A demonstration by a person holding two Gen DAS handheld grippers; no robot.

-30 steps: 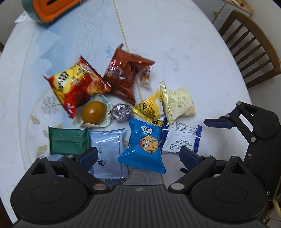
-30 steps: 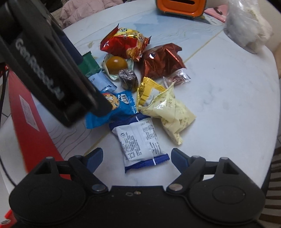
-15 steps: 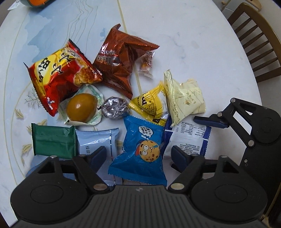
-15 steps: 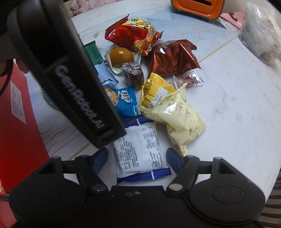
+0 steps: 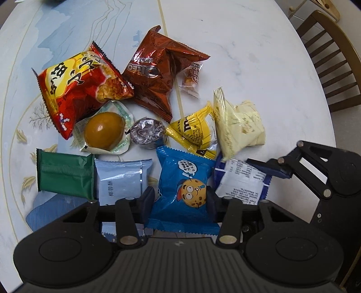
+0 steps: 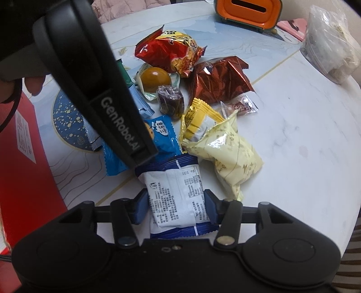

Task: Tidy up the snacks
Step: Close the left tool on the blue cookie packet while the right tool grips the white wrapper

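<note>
A pile of snack packets lies on a round white marble table (image 5: 248, 45). My left gripper (image 5: 180, 199) is shut on the blue cookie packet (image 5: 183, 187), which also shows in the right wrist view (image 6: 162, 137). My right gripper (image 6: 176, 204) is shut on the white-and-blue packet (image 6: 178, 198), seen in the left wrist view (image 5: 241, 180) with the right gripper (image 5: 270, 169) on it. Beyond lie a pale yellow bag (image 5: 239, 126), a yellow packet (image 5: 194, 133), a brown Oreo bag (image 5: 155, 67), a red chip bag (image 5: 79, 85), a packed egg (image 5: 103, 130).
A green packet (image 5: 65, 175) and a light blue packet (image 5: 121, 180) lie left of my left gripper. An orange box (image 6: 248, 11) and a clear bag (image 6: 329, 45) stand at the table's far side. A wooden chair (image 5: 334, 67) stands at the right. A red box (image 6: 20, 157) sits left.
Both grippers moved down and forward onto the pile. The left jaws closed on the blue cookie packet and the right jaws closed on the white-and-blue packet.
</note>
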